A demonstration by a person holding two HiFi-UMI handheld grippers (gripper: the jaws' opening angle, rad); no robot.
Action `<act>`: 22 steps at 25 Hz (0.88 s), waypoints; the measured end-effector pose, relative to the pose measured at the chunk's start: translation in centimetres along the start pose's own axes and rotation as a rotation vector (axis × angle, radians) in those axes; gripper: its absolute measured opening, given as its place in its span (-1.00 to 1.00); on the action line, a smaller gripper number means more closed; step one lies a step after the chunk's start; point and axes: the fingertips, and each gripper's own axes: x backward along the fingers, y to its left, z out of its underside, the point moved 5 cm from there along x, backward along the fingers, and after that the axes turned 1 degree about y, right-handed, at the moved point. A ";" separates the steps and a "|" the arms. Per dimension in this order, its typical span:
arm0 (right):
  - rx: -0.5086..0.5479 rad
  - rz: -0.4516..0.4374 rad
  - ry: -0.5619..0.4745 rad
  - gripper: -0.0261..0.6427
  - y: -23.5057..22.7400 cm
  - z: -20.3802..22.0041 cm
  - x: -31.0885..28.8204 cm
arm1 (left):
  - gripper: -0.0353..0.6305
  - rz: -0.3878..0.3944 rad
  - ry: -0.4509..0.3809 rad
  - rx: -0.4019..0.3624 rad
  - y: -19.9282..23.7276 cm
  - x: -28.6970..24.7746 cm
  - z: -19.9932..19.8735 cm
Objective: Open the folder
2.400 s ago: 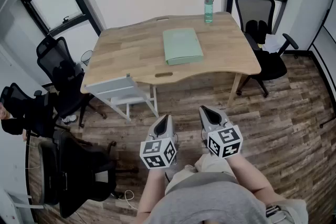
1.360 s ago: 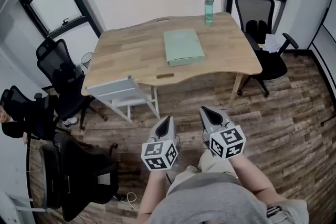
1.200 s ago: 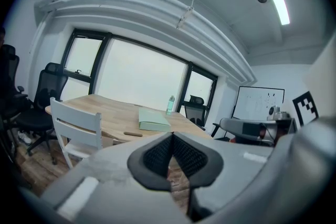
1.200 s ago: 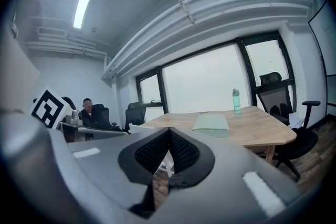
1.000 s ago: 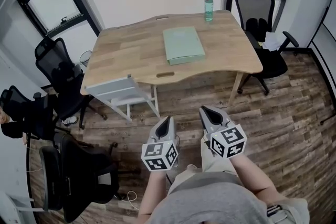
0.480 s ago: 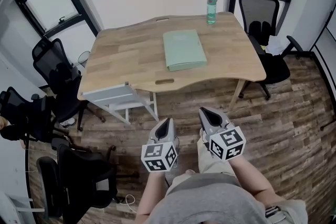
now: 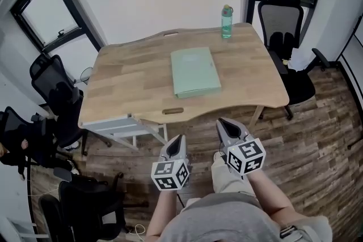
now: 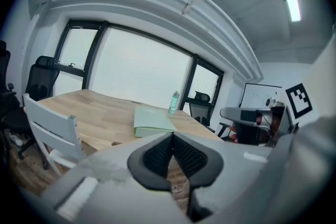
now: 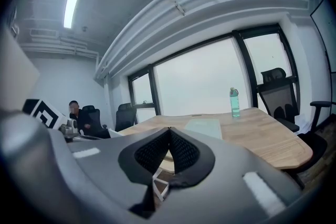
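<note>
A pale green folder (image 7: 195,71) lies shut and flat on the middle of the wooden table (image 7: 130,79); it also shows in the left gripper view as the folder (image 8: 151,121) and in the right gripper view as the folder (image 9: 206,127). Both grippers hang over the floor short of the table's near edge. My left gripper (image 7: 177,140) has its jaws shut with nothing between them. My right gripper (image 7: 225,123) is likewise shut and empty. The left gripper (image 8: 171,139) and the right gripper (image 9: 169,134) point toward the table.
A green water bottle (image 7: 226,13) stands at the table's far edge. A white chair (image 7: 122,124) is tucked under the near left side. Black office chairs stand at the right (image 7: 286,31) and left (image 7: 54,88). A seated person (image 9: 79,115) shows in the right gripper view.
The table and folder have come nearer and lower in the head view as both grippers moved forward toward the table. Both grippers stay shut.
</note>
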 end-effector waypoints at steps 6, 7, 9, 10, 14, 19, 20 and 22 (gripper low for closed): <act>-0.009 0.019 0.004 -0.94 -5.0 -1.4 -3.7 | -0.88 -0.001 0.021 -0.022 0.3 -5.6 -1.8; -0.009 0.020 0.004 -0.94 -5.9 -1.8 -4.4 | -0.88 -0.002 0.018 -0.026 0.3 -6.6 -2.3; -0.011 0.019 0.005 -0.94 -7.5 -2.4 -5.6 | -0.88 -0.005 0.011 -0.033 0.3 -8.3 -3.2; -0.013 0.018 0.007 -0.94 -8.3 -2.6 -6.2 | -0.88 -0.009 0.011 -0.035 0.4 -9.2 -3.5; -0.011 -0.002 0.016 -0.94 -11.2 -3.8 -8.7 | -0.88 -0.029 0.013 -0.036 0.5 -12.3 -4.8; 0.005 -0.042 0.034 -0.94 -14.1 -5.0 -11.9 | -0.88 -0.058 0.003 -0.033 0.9 -15.9 -5.9; 0.010 -0.053 0.039 -0.94 -14.6 -5.1 -12.6 | -0.88 -0.064 0.002 -0.037 1.1 -16.6 -6.1; 0.026 -0.076 0.049 -0.94 -15.5 -5.4 -14.0 | -0.88 -0.076 0.003 -0.050 1.5 -17.9 -6.4</act>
